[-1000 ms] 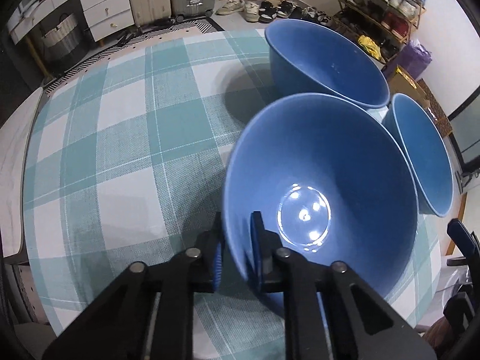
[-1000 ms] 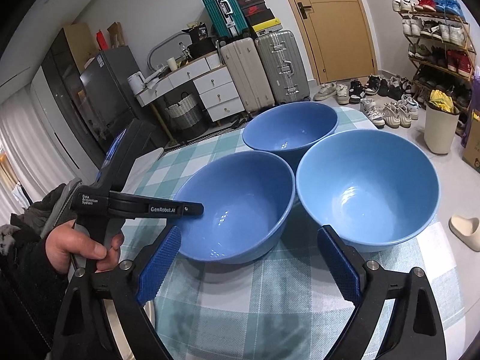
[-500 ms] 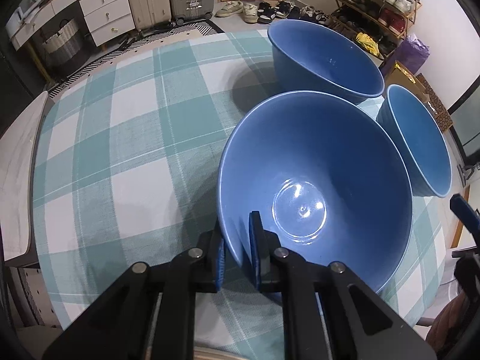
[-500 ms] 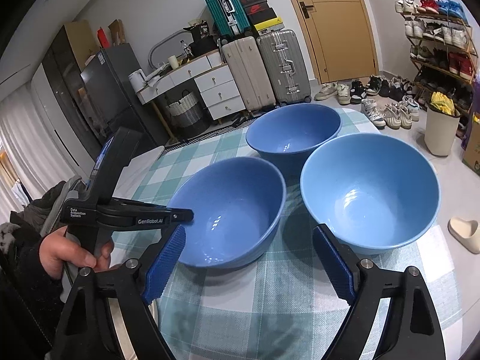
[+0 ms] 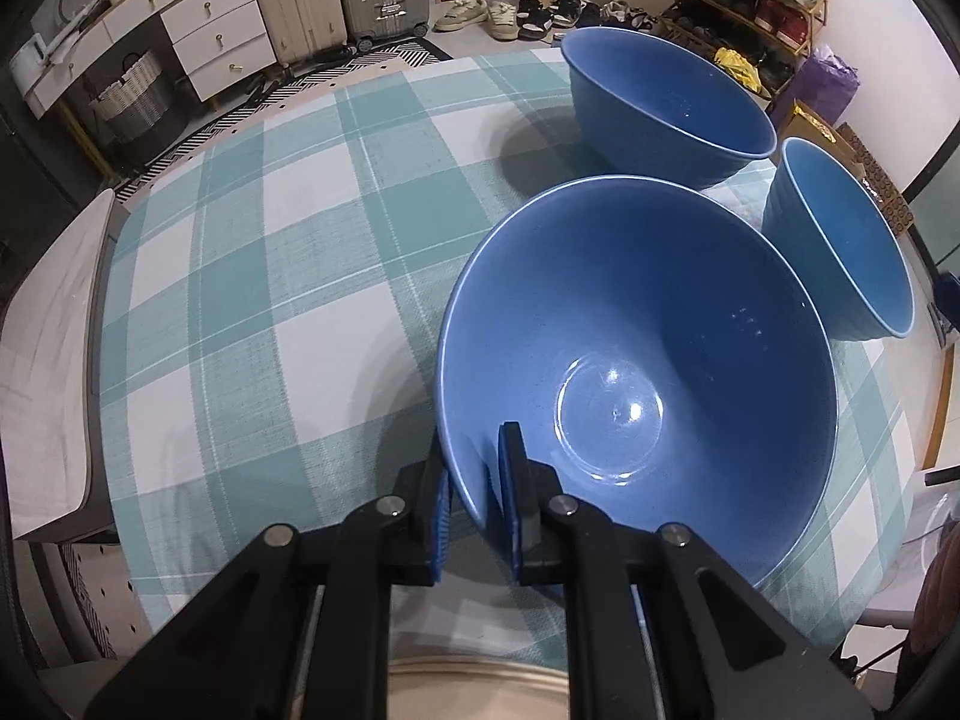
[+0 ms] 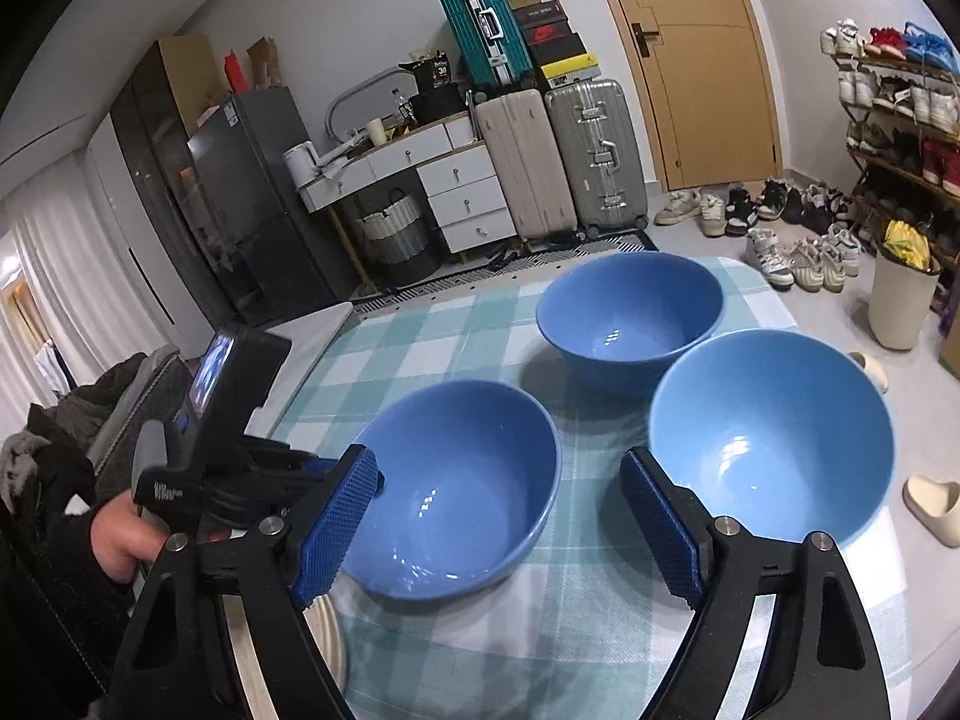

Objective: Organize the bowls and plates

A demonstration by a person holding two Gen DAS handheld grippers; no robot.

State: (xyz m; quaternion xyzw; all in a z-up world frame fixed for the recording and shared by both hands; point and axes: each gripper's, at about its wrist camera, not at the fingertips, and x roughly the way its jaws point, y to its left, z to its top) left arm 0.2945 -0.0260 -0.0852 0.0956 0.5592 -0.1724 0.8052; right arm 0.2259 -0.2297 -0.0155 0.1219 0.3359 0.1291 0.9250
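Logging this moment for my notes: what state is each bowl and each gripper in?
Near bowl: tilted, empty, rim pinched by left gripper.
Far bowl: upright on tablecloth, empty.
Right-hand bowl: upright, empty.
Left gripper: shut on near bowl.
Right gripper: open, holding nothing.

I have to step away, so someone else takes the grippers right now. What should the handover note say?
Left gripper: shut on the rim of the nearest blue bowl, one finger inside, one outside; the bowl looks tilted, held at the table's near edge.
Right gripper: open, holding nothing, hovering above the checked tablecloth in front of the bowls.
Far blue bowl and right blue bowl sit upright, separate, on the cloth.
Done: one bowl gripped. Nothing is stacked yet.
Left: probably nest the three bowls together. No plates are clearly in view.
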